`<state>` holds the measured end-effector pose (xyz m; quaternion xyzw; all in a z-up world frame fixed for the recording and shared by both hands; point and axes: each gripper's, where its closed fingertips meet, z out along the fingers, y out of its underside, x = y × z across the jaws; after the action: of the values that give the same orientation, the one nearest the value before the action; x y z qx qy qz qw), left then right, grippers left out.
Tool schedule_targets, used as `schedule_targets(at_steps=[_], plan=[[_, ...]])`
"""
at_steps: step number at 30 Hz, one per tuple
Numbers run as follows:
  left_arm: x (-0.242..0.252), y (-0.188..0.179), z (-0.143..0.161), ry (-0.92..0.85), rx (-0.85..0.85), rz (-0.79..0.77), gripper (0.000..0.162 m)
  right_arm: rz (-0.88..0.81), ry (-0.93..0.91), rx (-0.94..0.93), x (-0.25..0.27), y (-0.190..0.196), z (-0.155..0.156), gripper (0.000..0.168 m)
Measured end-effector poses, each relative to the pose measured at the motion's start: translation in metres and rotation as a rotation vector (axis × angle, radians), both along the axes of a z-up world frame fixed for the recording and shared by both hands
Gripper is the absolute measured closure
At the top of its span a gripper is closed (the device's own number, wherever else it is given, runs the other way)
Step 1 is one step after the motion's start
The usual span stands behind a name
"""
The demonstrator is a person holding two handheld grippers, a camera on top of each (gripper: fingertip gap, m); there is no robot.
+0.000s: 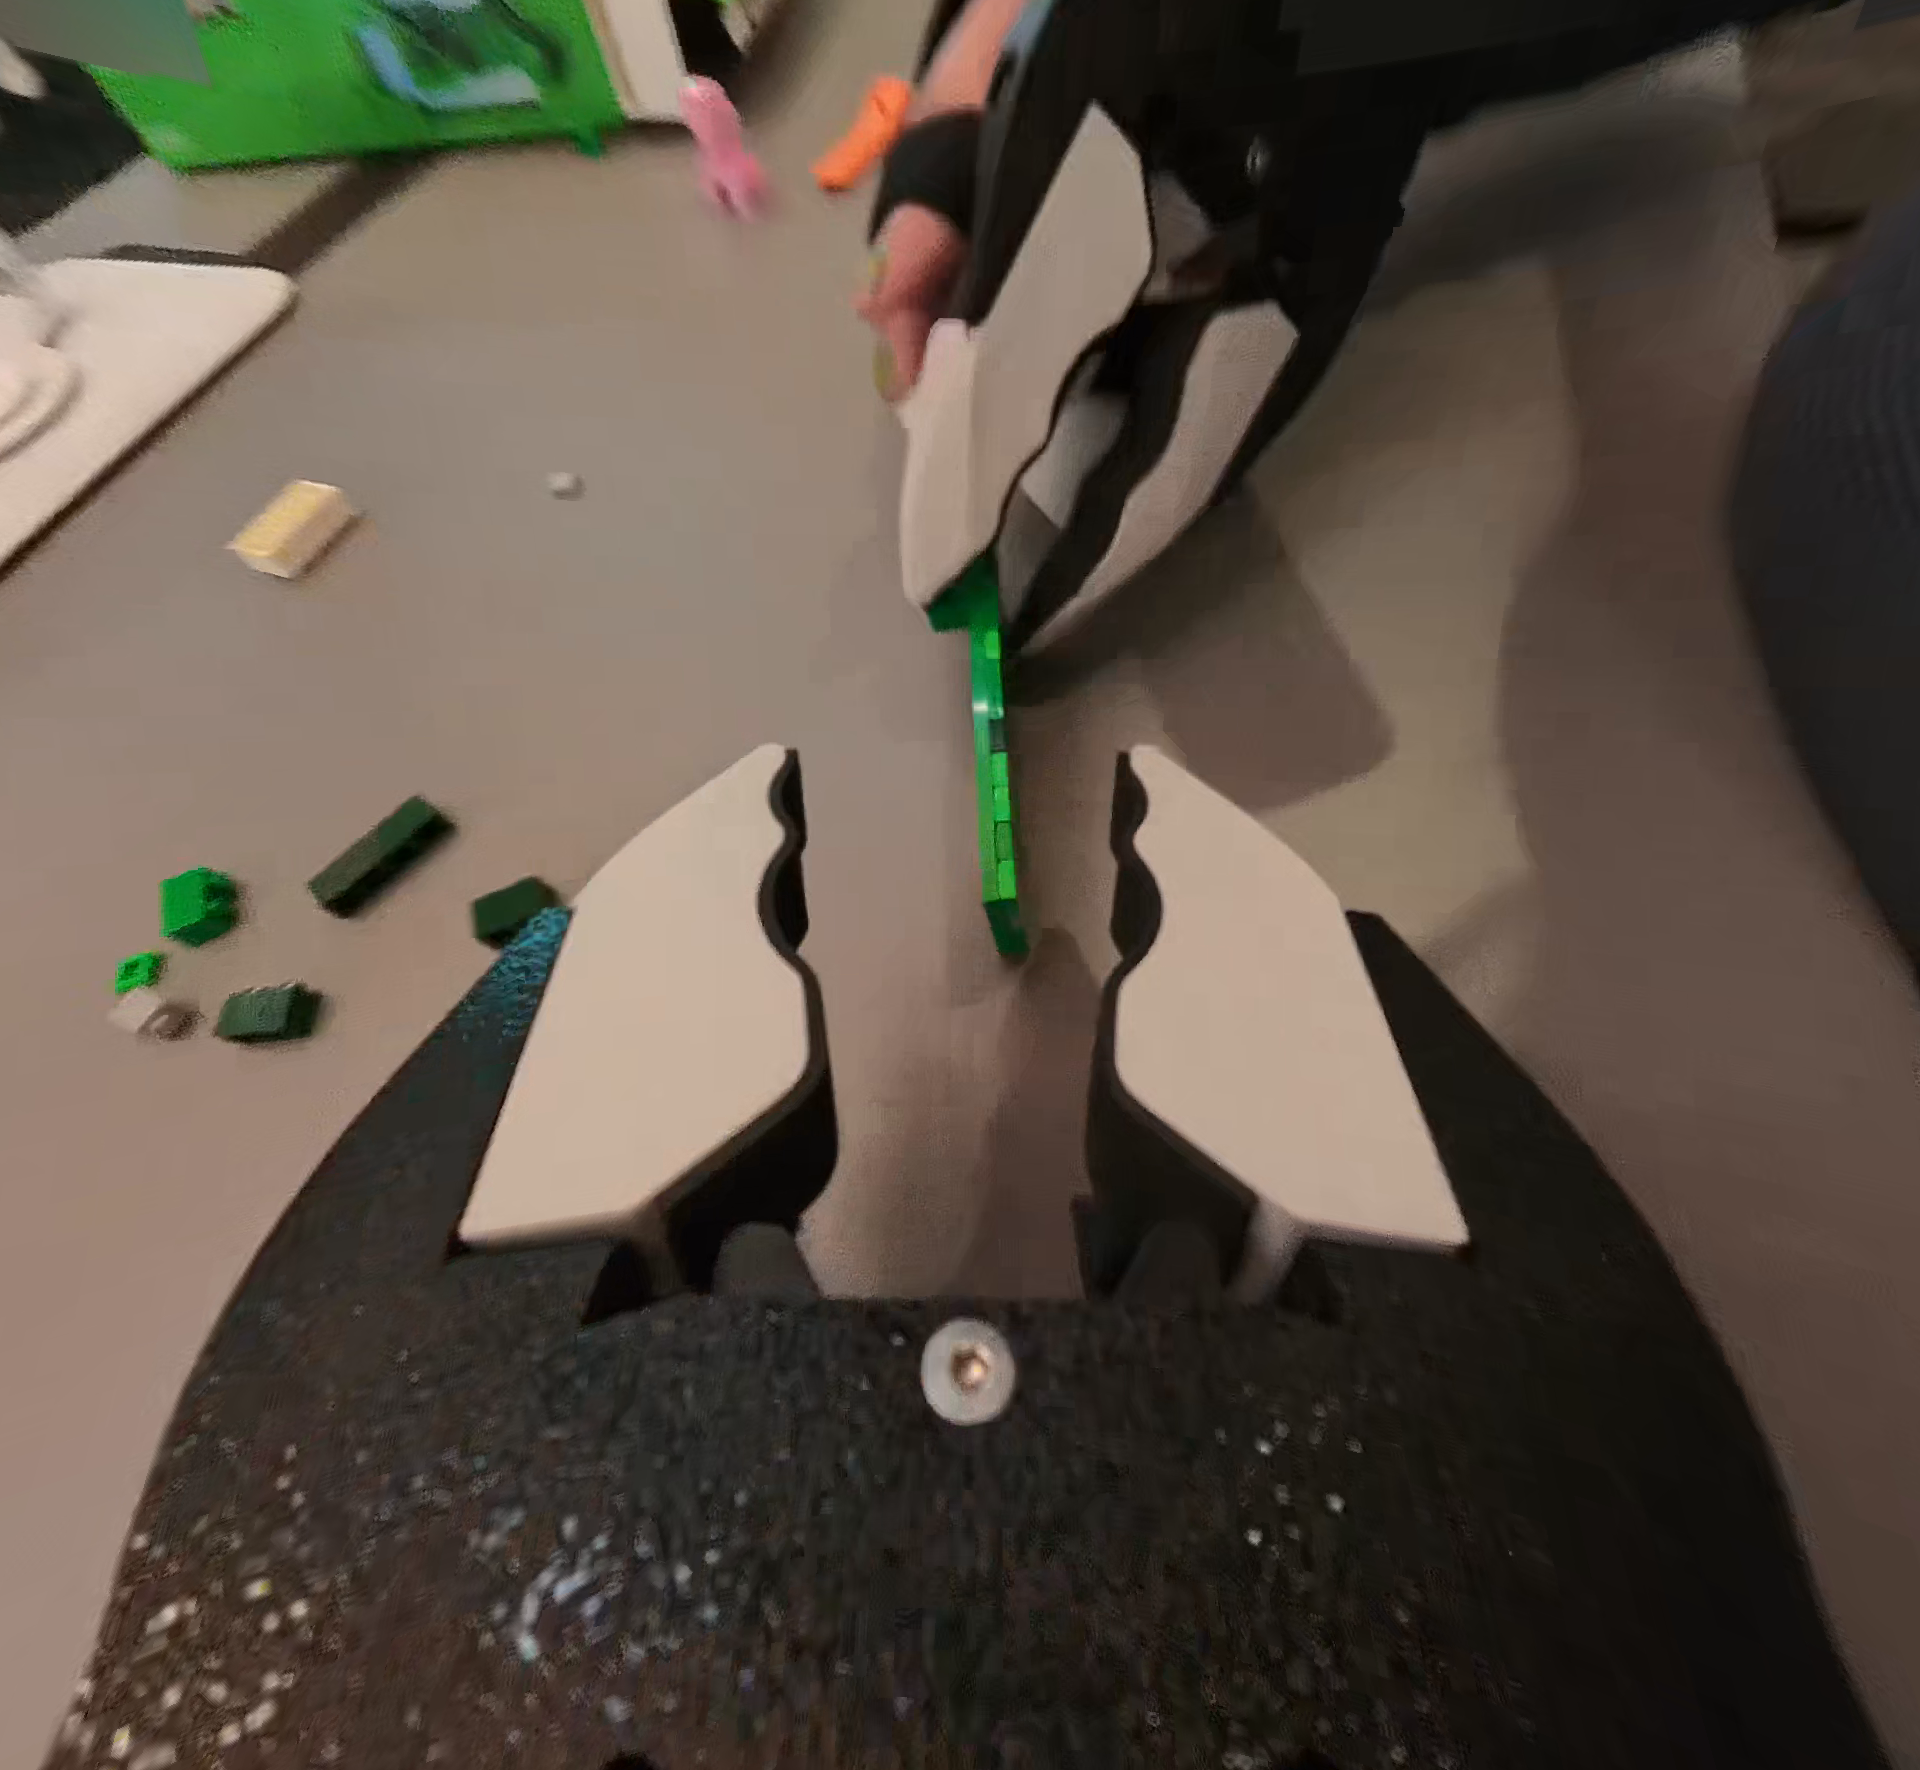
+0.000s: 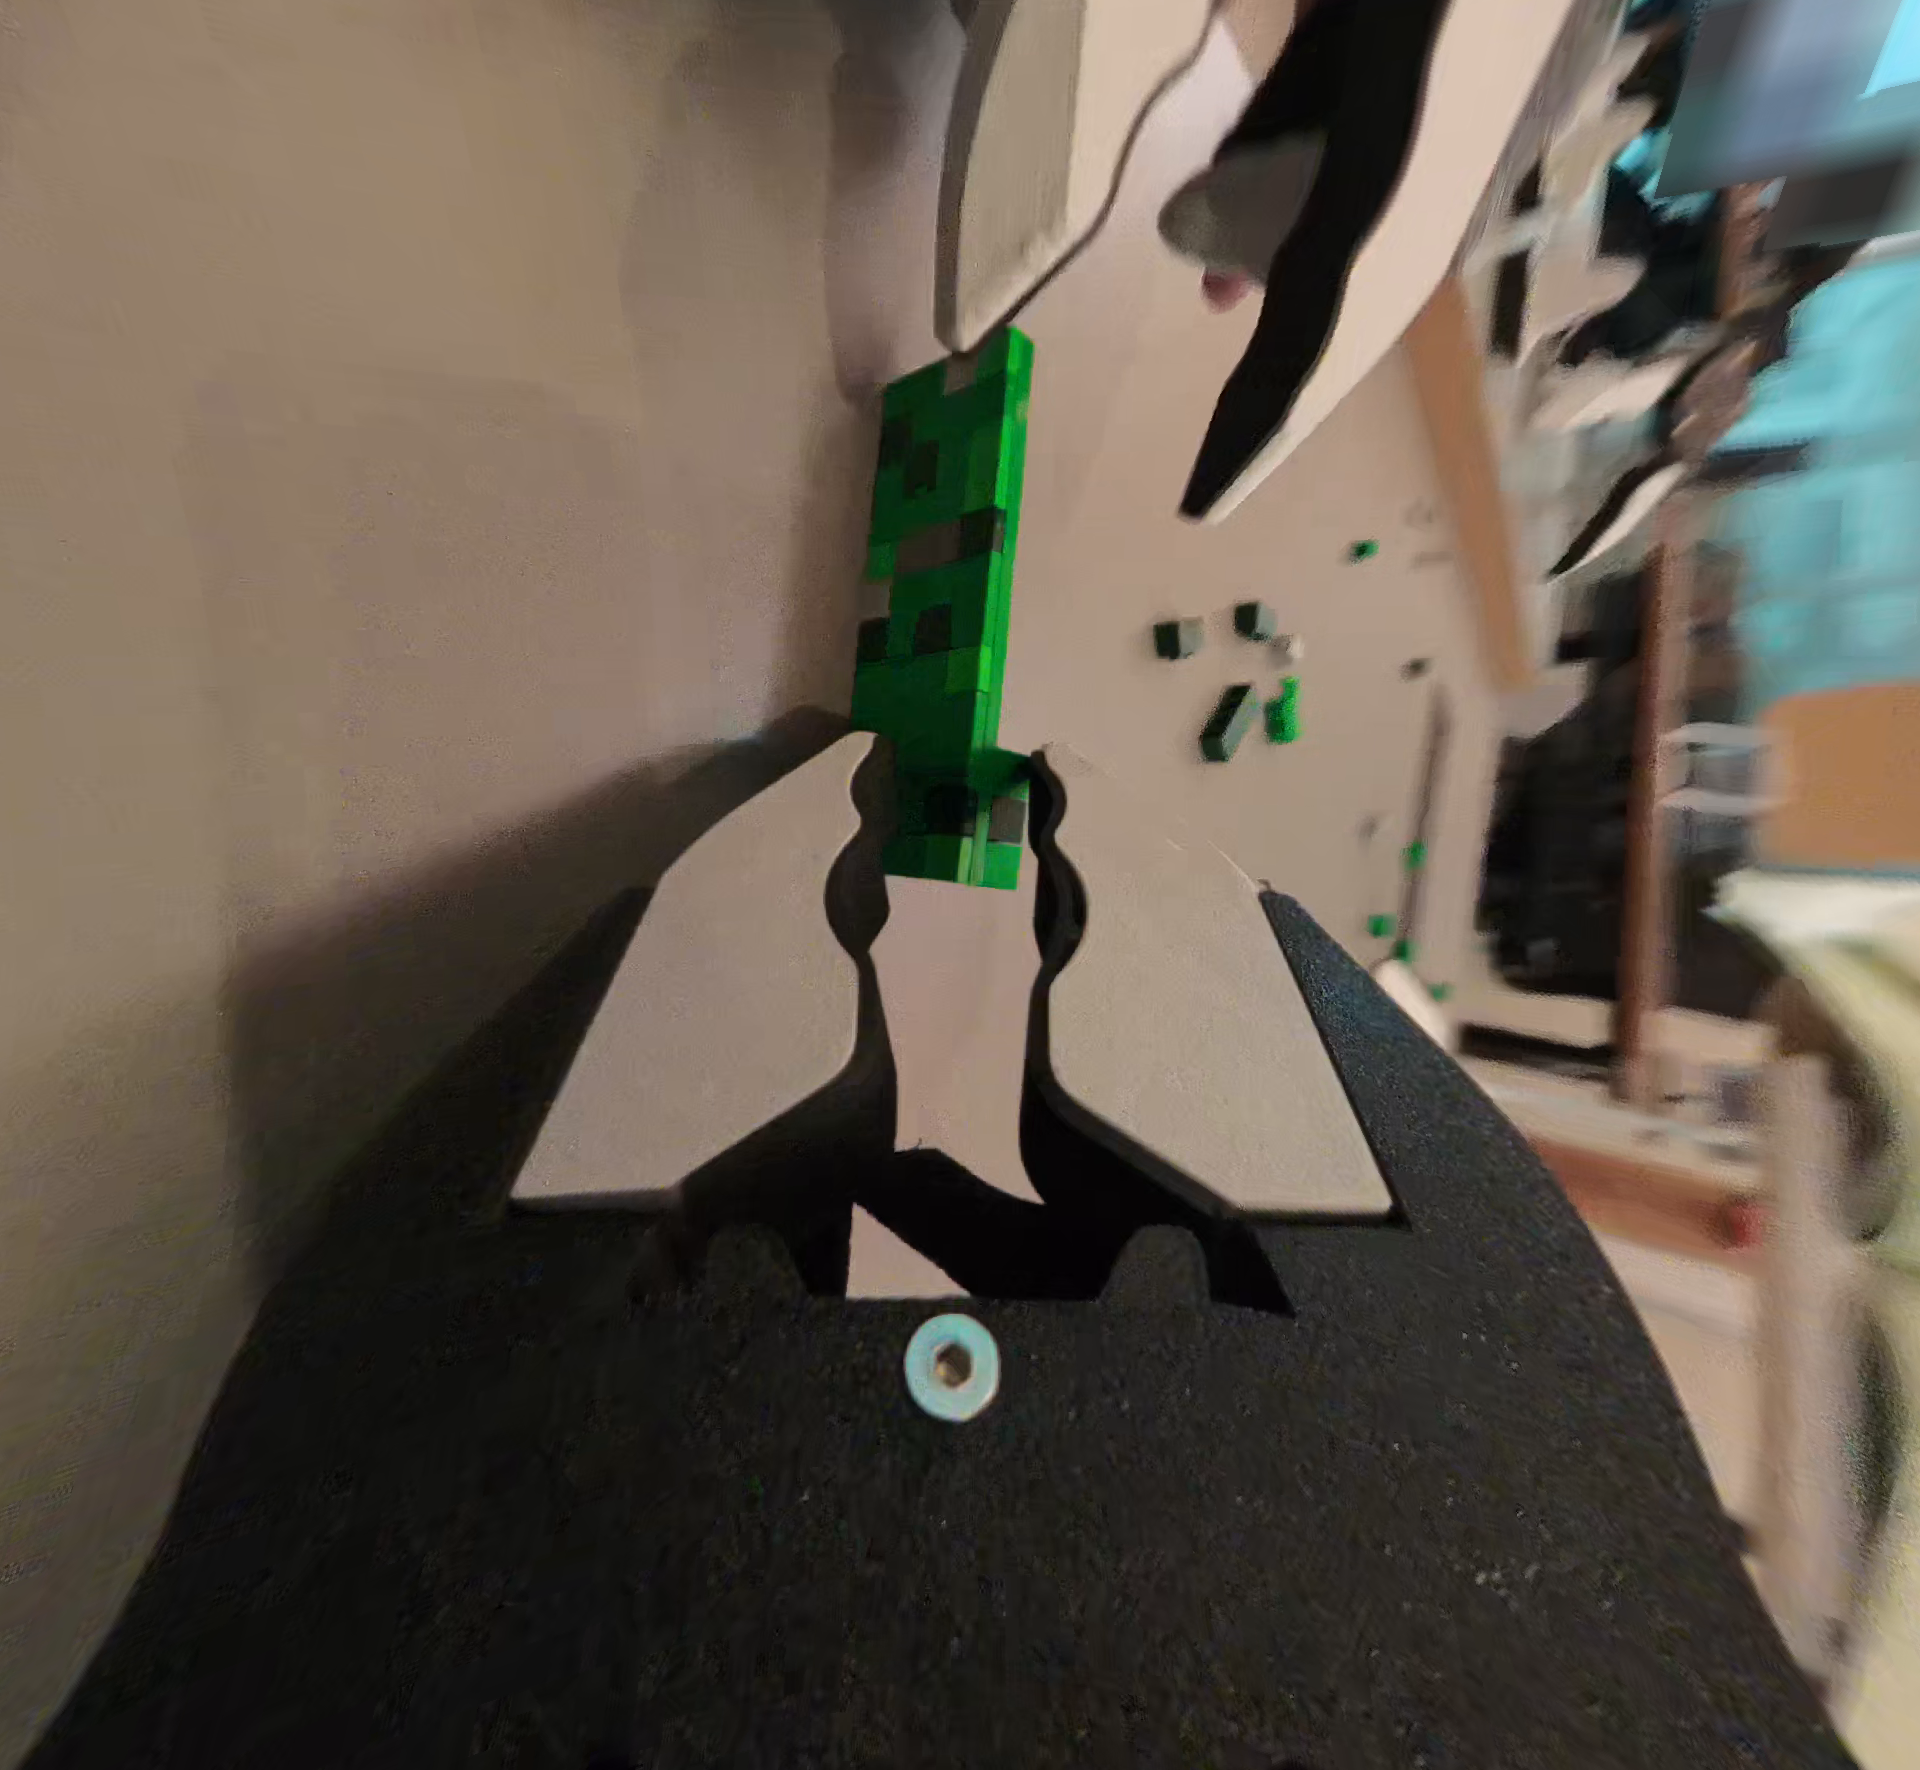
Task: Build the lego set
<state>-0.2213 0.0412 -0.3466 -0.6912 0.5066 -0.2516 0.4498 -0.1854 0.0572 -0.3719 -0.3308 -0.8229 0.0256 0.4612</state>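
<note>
A flat green Lego assembly [image 2: 940,577] patterned with dark and grey squares is held in the air. My right gripper [image 2: 961,754] is shut on its near end. In the left wrist view the assembly [image 1: 992,785] shows edge-on, hanging from the right gripper [image 1: 982,619] above the grey table [image 1: 623,660]. My left gripper [image 1: 956,770] is open, and the assembly's free end sits in the gap between its fingers. In the right wrist view the left gripper [image 2: 1081,421] is open at the assembly's far end, with one fingertip [image 2: 966,318] right at that end.
Loose dark green bricks [image 1: 379,853], bright green bricks [image 1: 197,905] and a grey piece [image 1: 156,1019] lie at the left. A tan brick [image 1: 296,525] lies farther back. A pink figure [image 1: 727,151], an orange piece [image 1: 862,136] and a green box [image 1: 364,37] stand at the back.
</note>
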Motion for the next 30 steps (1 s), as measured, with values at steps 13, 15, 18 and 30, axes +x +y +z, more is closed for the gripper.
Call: schedule_targets(at_steps=[13, 15, 18, 30], plan=[[0.022, -0.036, -0.008, 0.048, -0.114, -0.059, 0.106, 0.006, 0.093, -0.498, 0.051, -0.027, 0.021, 0.131], [0.026, -0.032, -0.014, 0.081, -0.133, -0.013, 0.103, -0.035, 0.161, -0.599, 0.051, -0.022, 0.029, 0.13], [0.025, -0.021, -0.02, 0.142, -0.087, 0.064, 0.099, -0.121, 0.29, -0.724, 0.05, -0.007, 0.045, 0.131], [-0.101, 0.207, 0.08, -0.295, 0.202, 0.81, 0.121, -0.7, 1.167, -0.362, 0.049, 0.18, 0.105, 0.141]])
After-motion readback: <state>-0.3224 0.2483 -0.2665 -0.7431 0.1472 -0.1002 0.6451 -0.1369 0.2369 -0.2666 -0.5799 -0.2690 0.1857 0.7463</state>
